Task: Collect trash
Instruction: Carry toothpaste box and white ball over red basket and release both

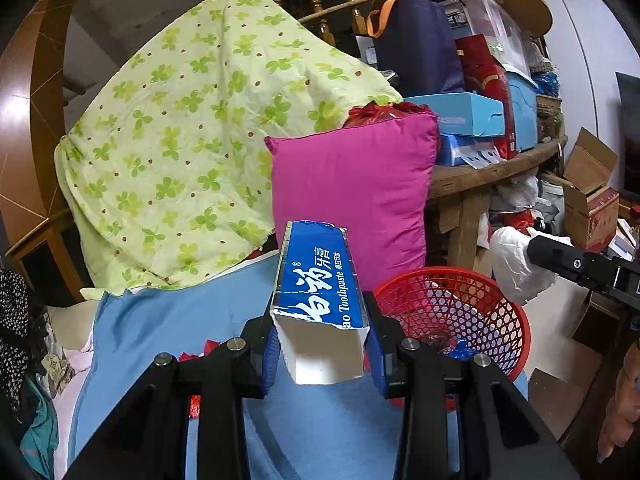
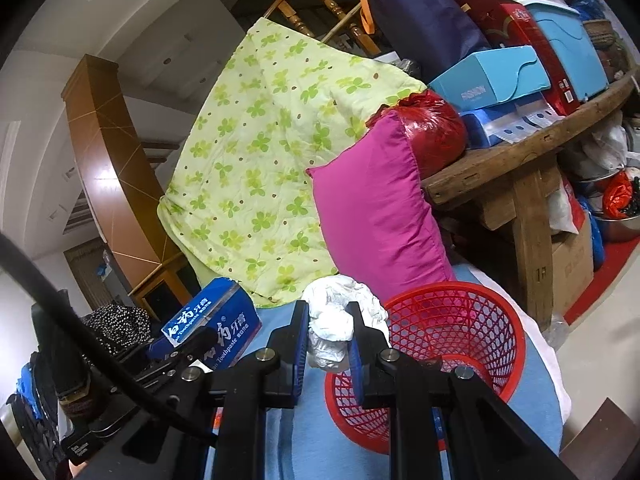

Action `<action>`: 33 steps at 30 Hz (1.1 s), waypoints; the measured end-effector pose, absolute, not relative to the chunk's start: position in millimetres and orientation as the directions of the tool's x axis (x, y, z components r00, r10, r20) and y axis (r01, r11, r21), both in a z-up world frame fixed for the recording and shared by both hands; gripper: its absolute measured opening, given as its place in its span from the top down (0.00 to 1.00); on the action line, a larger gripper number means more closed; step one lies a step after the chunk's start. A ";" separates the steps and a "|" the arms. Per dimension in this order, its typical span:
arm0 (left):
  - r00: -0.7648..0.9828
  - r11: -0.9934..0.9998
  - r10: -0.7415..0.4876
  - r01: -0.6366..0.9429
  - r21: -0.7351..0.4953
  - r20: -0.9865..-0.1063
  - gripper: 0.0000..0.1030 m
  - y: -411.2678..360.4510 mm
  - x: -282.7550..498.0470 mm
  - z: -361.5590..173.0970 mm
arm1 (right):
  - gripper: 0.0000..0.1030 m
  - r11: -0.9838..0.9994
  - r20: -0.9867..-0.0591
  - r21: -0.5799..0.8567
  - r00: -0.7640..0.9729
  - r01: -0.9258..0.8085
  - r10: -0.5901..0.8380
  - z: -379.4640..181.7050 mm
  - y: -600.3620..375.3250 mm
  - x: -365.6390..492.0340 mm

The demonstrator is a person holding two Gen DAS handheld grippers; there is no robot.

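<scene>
Inside, the red basket (image 1: 452, 312) holds something blue and dark scraps, perhaps wrappers, hard to tell. It stands on the blue sheet (image 1: 168, 320). Left gripper (image 1: 320, 332) clamps an open toothpaste box (image 1: 316, 276); right gripper (image 2: 330, 340) pinches crumpled white paper (image 2: 334, 320) beside the basket's rim.

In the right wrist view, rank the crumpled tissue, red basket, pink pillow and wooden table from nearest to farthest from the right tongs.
1. Crumpled tissue, held between the right tongs.
2. Red basket, just right.
3. Pink pillow, behind.
4. Wooden table, upper right.
</scene>
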State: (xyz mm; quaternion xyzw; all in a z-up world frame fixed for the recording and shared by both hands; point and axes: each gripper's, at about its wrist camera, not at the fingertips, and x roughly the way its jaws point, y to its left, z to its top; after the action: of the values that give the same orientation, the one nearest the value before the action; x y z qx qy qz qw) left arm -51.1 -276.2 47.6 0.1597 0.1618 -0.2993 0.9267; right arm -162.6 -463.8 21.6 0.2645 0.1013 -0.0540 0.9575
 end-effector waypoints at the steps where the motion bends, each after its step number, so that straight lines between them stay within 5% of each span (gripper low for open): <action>1: 0.767 0.767 -0.505 0.609 0.201 -0.395 0.62 -277.9 -51.4 47.0 | 0.81 0.852 -0.223 0.498 0.974 0.158 -0.050 21.7 -465.1 -161.9; 16: 0.716 0.720 -0.559 0.669 0.184 -0.418 0.62 -300.0 -48.6 38.5 | 0.81 0.834 -0.225 0.519 0.971 0.189 -0.080 14.2 -479.0 -165.6; 33: 0.442 0.545 -0.739 0.836 -0.065 -0.508 0.61 -325.6 -21.1 9.5 | 0.80 0.735 -0.292 0.606 0.945 0.303 -0.149 -22.8 -528.6 -158.0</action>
State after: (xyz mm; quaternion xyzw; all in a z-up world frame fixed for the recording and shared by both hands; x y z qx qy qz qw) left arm -21.1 -325.6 9.5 0.0980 0.2472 -0.4667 0.8435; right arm -158.0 -528.6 -22.8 0.3428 0.1123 -0.1223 0.9246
